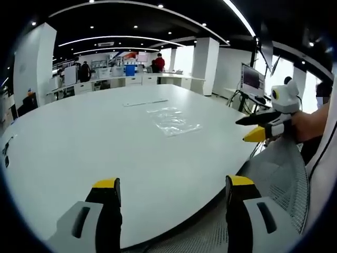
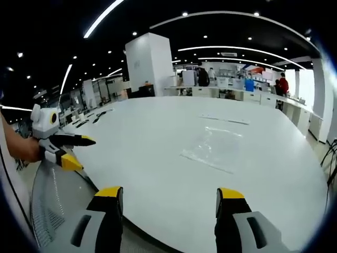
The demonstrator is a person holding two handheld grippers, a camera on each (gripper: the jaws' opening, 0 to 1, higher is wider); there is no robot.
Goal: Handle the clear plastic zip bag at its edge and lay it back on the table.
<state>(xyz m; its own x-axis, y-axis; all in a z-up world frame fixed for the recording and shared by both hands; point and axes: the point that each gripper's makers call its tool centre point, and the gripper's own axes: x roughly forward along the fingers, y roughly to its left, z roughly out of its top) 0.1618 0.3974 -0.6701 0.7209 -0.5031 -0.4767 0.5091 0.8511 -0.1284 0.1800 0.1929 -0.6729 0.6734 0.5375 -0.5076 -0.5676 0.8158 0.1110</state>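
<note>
A large white surface [image 1: 105, 137] spreads out under both cameras, and the clear plastic bag [image 1: 172, 121] lies flat on it, well out from the near edge. In the left gripper view the bag sits right of centre in the middle distance; in the right gripper view the same bag [image 2: 213, 147] lies ahead and slightly to the right. Just beyond the bag, a thin pale strip [image 1: 145, 103] rests on the surface, apart from the bag; it also shows in the right gripper view [image 2: 224, 120].

The left gripper [image 1: 172, 185] hangs over the near edge of the surface with its two yellow-tipped jaws spread wide and nothing between them. In the right gripper view it comes in from the left [image 2: 79, 150], held in a hand, its jaws parted and bare, off the edge of the surface.

The right gripper [image 2: 169, 193] also stands wide open over the near rim, holding nothing. In the left gripper view it appears at the right [image 1: 250, 127], jaws parted, short of the bag and not touching it.

A mesh chair back [image 1: 281, 176] shows beside the surface edge, below the right gripper. Far behind, desks, white pillars and a few people, one in red [image 1: 159, 62], stand under long ceiling lights.
</note>
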